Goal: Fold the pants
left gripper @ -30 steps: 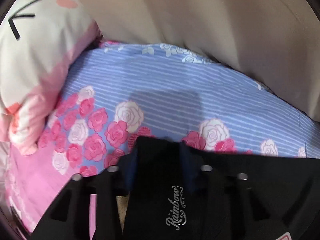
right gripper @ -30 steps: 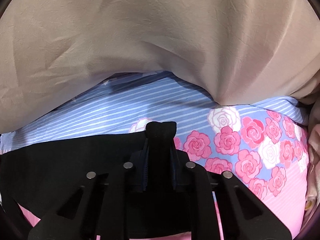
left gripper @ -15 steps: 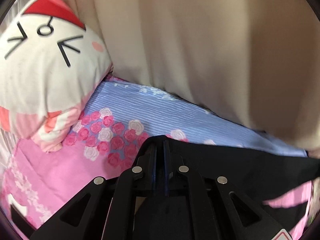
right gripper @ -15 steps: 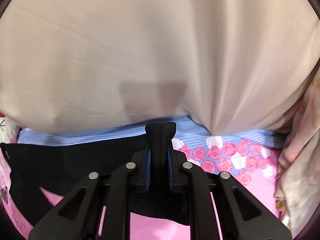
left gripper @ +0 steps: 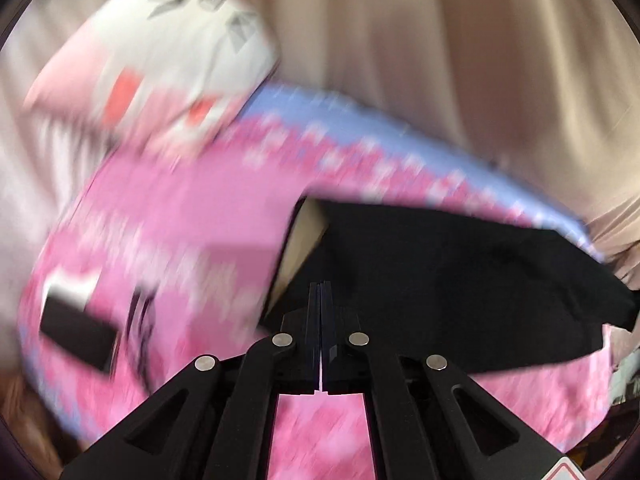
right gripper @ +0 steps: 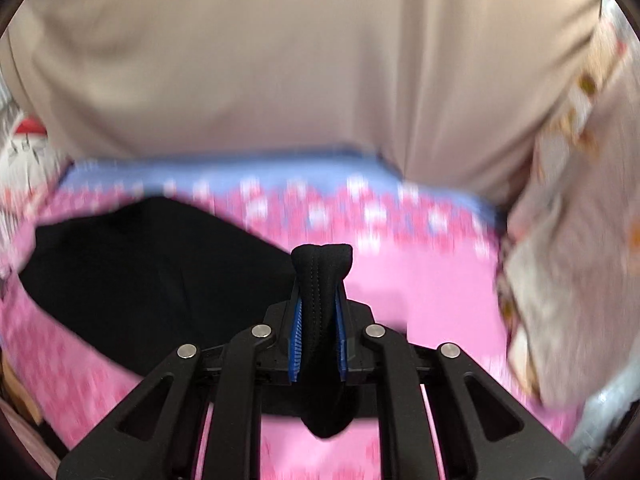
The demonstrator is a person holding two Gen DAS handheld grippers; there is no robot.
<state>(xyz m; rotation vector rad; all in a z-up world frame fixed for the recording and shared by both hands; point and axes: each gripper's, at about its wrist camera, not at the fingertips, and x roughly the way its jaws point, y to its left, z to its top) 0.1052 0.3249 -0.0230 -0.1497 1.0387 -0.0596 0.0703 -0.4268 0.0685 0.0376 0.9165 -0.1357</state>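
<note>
The right gripper [right gripper: 319,300] is pinching the black pants' [right gripper: 152,280] stitched edge at frame centre; the left gripper [left gripper: 321,300] is showing fingers pressed together, bare pink bedsheet [left gripper: 192,216] lying left.

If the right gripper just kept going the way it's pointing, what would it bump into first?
Probably the pink flowered bedsheet, which lies just past the fingertips of the right gripper. The gripper is clamped on a fold of the black pants. The beige curtain sits farther back, though blur makes depth uncertain.

No text, brand, number or sign could be read in either view. A red-edged sticker [left gripper: 562,474] sat at the bottom edge of the left wrist view, cut off and illegible. Blur smeared the markings on the pillow [left gripper: 168,52].
</note>
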